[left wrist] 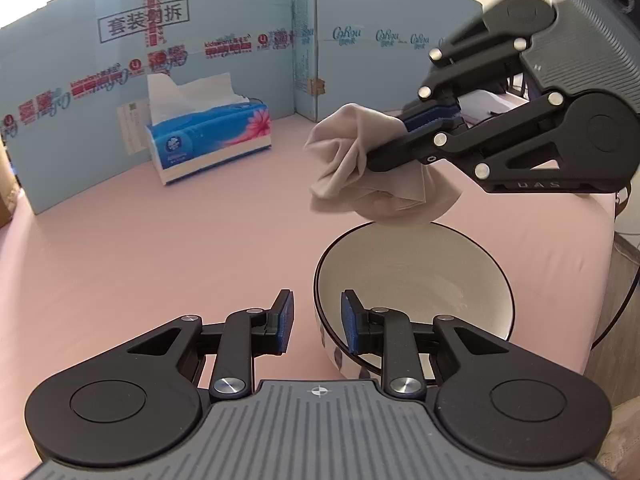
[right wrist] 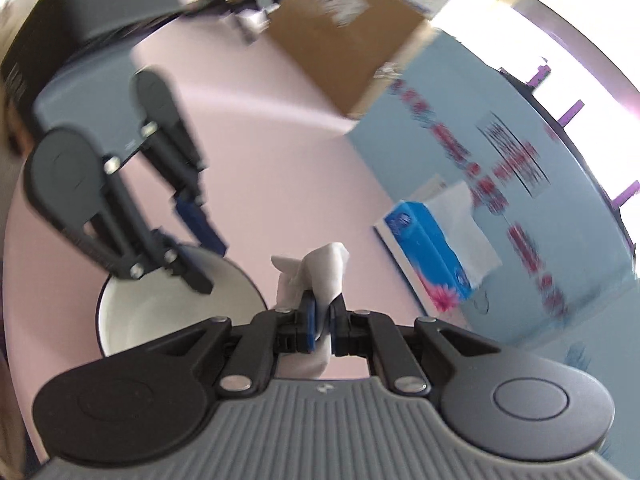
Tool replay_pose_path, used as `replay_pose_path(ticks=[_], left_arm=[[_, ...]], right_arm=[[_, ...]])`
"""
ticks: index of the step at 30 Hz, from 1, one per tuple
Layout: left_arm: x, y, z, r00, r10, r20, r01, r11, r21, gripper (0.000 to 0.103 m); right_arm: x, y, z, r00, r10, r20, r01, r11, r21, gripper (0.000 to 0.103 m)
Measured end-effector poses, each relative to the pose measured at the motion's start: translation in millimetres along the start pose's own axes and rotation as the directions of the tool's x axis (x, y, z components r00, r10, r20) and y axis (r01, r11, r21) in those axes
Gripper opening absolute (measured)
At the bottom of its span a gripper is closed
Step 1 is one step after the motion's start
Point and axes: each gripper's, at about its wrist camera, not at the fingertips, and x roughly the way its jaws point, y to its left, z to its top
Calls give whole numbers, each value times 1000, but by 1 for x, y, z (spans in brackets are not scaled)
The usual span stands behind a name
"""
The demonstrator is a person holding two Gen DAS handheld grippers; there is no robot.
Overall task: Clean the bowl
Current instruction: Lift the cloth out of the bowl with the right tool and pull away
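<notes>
- Left gripper: seen from its own camera, its two blue-padded fingers stand apart, one on each side of the near rim of the bowl. One pad lies outside the wall, the other inside the cavity. A gap shows between the outer pad and the wall, so the pads do not clamp it.
- Bowl: white inside with a dark rim, standing upright on the pink surface. It lies directly ahead of the left gripper and below the right gripper. Its interior looks bare, with faint streaks.
- Right gripper: enters from the upper right in the left wrist view, its jaws closed tight on a crumpled tissue. In its own view the right gripper shows both pads pressed on the wad.
- Tissue: a pale, bunched wad, hanging from the right gripper's tips just above the far rim of the bowl. No contact with the rim shows.
- Tissue box: blue with a pink flower print, a sheet sticking out of its top. It stands far ahead and to the left of the left gripper, near the blue printed panel behind the surface.
- The right wrist view is blurred.
</notes>
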Motion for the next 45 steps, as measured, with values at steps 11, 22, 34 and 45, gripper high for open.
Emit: replay_pose_path(ticks=[11, 22, 34, 45], left_arm=[[-26, -2, -8, 997, 14, 72, -7, 996, -90, 35], [-20, -10, -11, 999, 24, 42, -19, 991, -135, 37], [-7, -11, -10, 999, 43, -1, -43, 990, -131, 22], [-3, -12, -7, 999, 44, -18, -45, 996, -71, 19]], right_arm=[[-27, -19, -53, 985, -29, 168, -51, 890, 454, 7], [-32, -25, -100, 959, -12, 284, -212, 633, 744, 8], [-53, -7, -138, 933, 3, 359, -316, 485, 816, 8], [-60, 15, -158, 899, 33, 436, -417, 370, 831, 8]])
